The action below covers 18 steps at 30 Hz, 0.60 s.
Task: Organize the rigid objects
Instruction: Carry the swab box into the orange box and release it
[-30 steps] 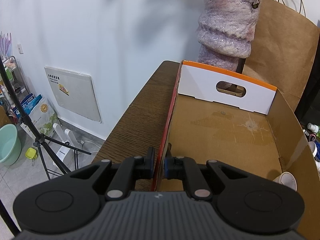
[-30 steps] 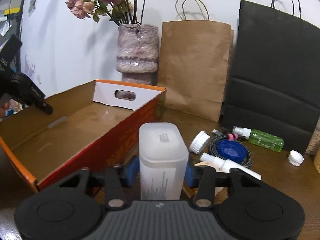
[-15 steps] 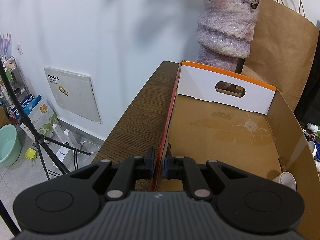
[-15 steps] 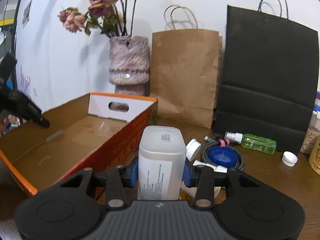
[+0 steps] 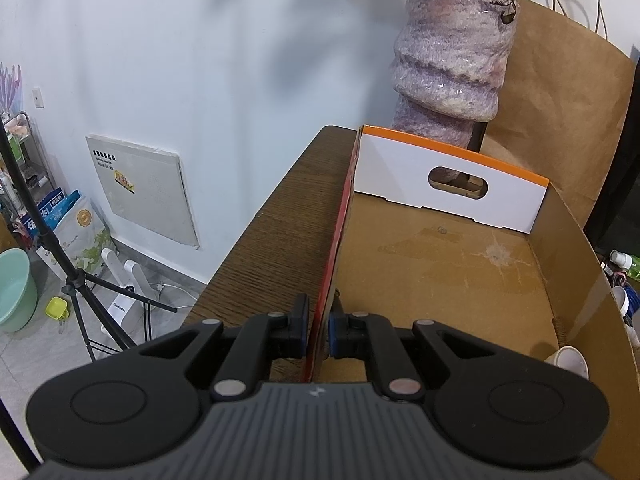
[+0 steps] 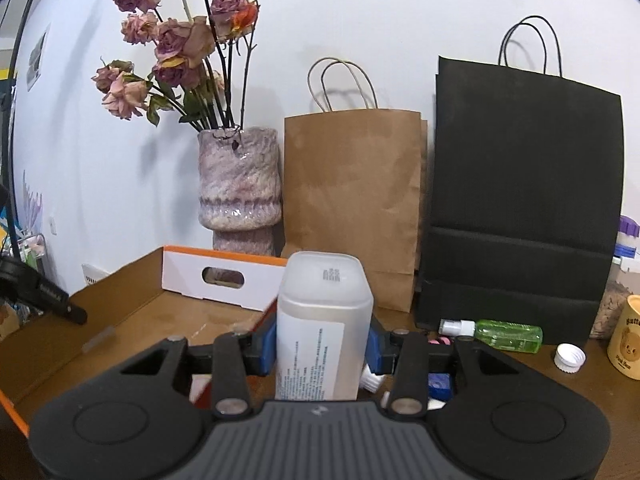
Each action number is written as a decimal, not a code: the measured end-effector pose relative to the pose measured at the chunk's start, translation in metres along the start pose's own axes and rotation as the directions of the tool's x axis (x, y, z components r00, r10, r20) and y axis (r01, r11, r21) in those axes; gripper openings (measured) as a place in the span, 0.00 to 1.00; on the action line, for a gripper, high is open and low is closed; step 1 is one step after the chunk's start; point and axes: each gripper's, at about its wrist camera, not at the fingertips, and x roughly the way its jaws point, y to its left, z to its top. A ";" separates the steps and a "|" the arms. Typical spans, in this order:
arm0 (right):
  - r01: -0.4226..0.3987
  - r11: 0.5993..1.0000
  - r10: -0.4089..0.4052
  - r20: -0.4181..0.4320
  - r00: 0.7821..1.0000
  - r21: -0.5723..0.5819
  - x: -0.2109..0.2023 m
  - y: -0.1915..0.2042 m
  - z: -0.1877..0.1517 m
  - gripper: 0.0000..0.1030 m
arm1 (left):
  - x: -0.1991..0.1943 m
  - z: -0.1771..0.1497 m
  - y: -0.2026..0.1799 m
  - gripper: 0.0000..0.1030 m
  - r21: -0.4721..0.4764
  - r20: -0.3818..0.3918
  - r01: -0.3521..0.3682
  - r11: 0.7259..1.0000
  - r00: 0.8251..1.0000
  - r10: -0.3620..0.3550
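Observation:
An open cardboard box [image 5: 460, 264] with an orange rim and a white end panel lies on the wooden table [image 5: 272, 256]. My left gripper [image 5: 319, 326] is shut on the box's left side wall near the front corner. In the right wrist view my right gripper [image 6: 322, 346] is shut on a frosted white plastic bottle [image 6: 324, 320] with a printed label, held upright above the table beside the box [image 6: 132, 320]. The left gripper's arm [image 6: 36, 292] shows at the box's far wall.
A mottled vase [image 6: 239, 196] with dried roses, a brown paper bag [image 6: 352, 200] and a black paper bag [image 6: 520, 200] stand at the back. A green bottle [image 6: 508, 334], a white cap [image 6: 570, 357], a yellow jar [image 6: 628, 344] and small blue items lie to the right. A white cup [image 5: 568, 362] rests at the box's right wall.
My right gripper has lifted the white bottle upward, so the view now rises above the table and shows the bags and flowers. The left gripper stays clamped on the box wall.

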 end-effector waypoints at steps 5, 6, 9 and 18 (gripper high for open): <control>0.011 1.000 -0.011 0.010 1.000 0.004 0.008 0.010 0.008 0.40 | -0.001 0.000 0.001 0.10 -0.005 0.006 0.005 1.000 1.000 -0.005; 0.011 1.000 -0.011 0.011 1.000 0.004 0.010 0.012 0.010 0.40 | -0.002 -0.001 0.002 0.10 -0.002 0.010 0.004 1.000 1.000 -0.004; 0.009 1.000 -0.009 0.013 1.000 0.007 0.016 0.018 0.016 0.40 | -0.002 -0.001 0.001 0.10 0.001 0.015 0.005 1.000 1.000 -0.005; -0.019 1.000 0.019 0.000 1.000 -0.004 0.037 0.042 0.041 0.40 | -0.001 -0.001 0.002 0.10 -0.001 0.015 0.013 1.000 1.000 -0.013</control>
